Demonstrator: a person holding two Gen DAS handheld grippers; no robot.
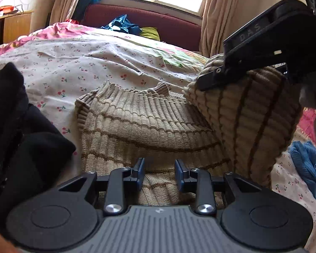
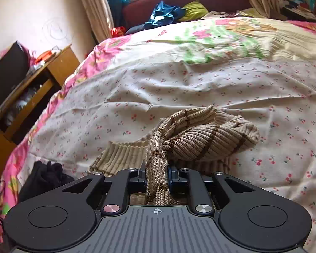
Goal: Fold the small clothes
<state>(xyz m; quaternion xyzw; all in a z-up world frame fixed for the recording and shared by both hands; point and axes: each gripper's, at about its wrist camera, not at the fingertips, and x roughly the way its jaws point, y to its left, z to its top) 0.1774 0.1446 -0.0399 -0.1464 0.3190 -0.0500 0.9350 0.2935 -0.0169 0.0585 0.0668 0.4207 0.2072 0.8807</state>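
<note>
A beige ribbed sweater (image 1: 137, 122) with brown stripes lies on the cherry-print bed sheet (image 1: 84, 63). My left gripper (image 1: 160, 168) sits at its near edge, jaws narrowly apart, and a ridge of the knit fills the gap and touches both blue pads. In the left wrist view my right gripper (image 1: 212, 78) hangs at the upper right and holds one side of the sweater (image 1: 248, 122) up over the rest. In the right wrist view that gripper (image 2: 157, 175) is shut on a bunched strip of the sweater (image 2: 200, 143), which trails forward in a twisted fold.
A pile of black clothing (image 1: 21, 137) lies at the left, also seen as black clothing (image 2: 44, 177) by the bed's edge. A blue knit garment (image 1: 309, 168) lies at the right. A wooden desk (image 2: 31, 88) stands left of the bed. A maroon headboard (image 1: 147, 19) is behind.
</note>
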